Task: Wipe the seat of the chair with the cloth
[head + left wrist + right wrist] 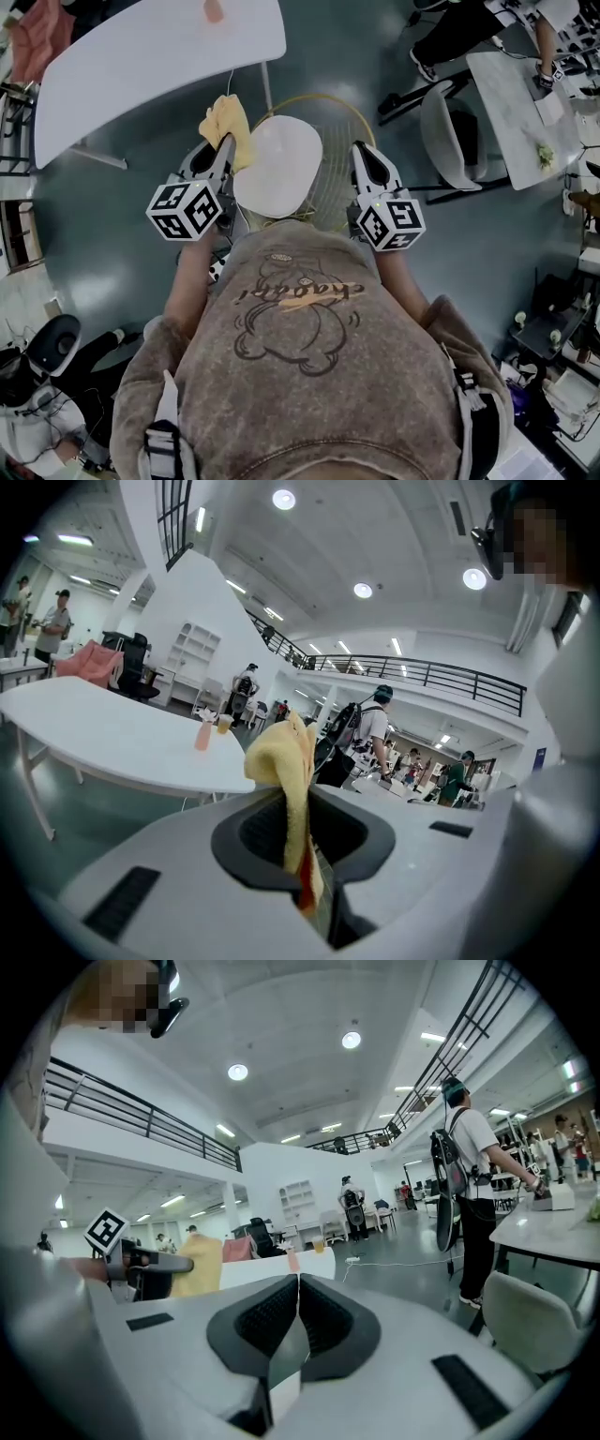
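Observation:
A round white chair seat on a yellow wire frame stands right in front of me. My left gripper is held up at the seat's left edge, shut on a yellow cloth that bunches above its tips. In the left gripper view the cloth is pinched between the dark pads and sticks up. My right gripper hovers at the seat's right edge. Its jaws are shut with nothing between them, and its tips point out into the room.
A long white table with a pink bottle stands beyond the chair. Another white chair and a table with a person at it are at the right. Dark floor lies around the chair.

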Demonstrator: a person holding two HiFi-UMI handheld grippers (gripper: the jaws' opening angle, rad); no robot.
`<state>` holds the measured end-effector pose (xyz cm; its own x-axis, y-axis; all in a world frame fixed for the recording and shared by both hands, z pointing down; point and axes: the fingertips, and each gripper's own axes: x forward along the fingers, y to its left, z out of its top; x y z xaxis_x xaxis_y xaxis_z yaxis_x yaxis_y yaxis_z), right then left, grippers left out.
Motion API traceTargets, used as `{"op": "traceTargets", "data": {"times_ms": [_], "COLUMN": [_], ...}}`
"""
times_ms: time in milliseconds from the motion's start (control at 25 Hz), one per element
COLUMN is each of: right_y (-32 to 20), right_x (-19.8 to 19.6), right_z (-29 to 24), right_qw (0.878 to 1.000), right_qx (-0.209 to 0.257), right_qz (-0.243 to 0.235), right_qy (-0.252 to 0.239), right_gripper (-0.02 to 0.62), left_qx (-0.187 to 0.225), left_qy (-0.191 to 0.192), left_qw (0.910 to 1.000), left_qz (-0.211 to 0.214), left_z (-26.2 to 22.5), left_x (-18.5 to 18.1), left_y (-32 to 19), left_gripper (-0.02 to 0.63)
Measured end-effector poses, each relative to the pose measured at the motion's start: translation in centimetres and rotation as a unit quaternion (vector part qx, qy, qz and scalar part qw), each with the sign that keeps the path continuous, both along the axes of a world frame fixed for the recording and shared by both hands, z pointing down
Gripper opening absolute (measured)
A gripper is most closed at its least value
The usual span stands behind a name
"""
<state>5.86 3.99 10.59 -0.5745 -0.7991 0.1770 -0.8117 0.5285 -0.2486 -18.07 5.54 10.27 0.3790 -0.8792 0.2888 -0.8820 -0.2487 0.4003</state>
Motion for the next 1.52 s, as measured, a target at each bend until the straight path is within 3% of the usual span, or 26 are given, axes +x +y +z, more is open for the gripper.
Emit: {"op": "traceTargets", "data": {"times_ms": [280, 560, 840, 1120, 1520], "right_y": [0.5, 0.2, 0.6, 0.8, 0.9], "right_x": [0.4, 0.8, 0.6, 0.1, -0.9], "right_z": [-1.6, -1.2, 1.1, 3.8, 4.2], "right_qw": [0.999, 0.997, 0.998, 0.999, 0.999], "right_qx": [0.041, 0.079, 0.063, 0.035, 0.037], "right_qz": [0.005, 0.014, 0.017, 0.006, 0.001], "right_qy": [-0.009, -0.010, -0.013, 0.004, 0.016], "right_gripper": [0.028, 0.028, 0.029, 0.028, 0.028], "left_qx": [0.082, 0.162, 0.150, 0.130, 0.090], "left_qy": [-0.036, -0.078, -0.081, -0.092, -0.088], "left_qw": [0.9957, 0.9826, 0.9840, 0.9867, 0.9918], "left_qz": [-0.026, -0.047, -0.052, -0.031, -0.025], "left_z": [-2.8, -2.4, 0.3, 3.3, 5.5], "left_x": [0.6, 0.7, 0.7, 1.9, 1.9], "left_y": [1.4, 1.3, 1.9, 2.1, 2.3], "left_gripper": [0.048, 0.048, 0.048, 0.048, 0.048]}}
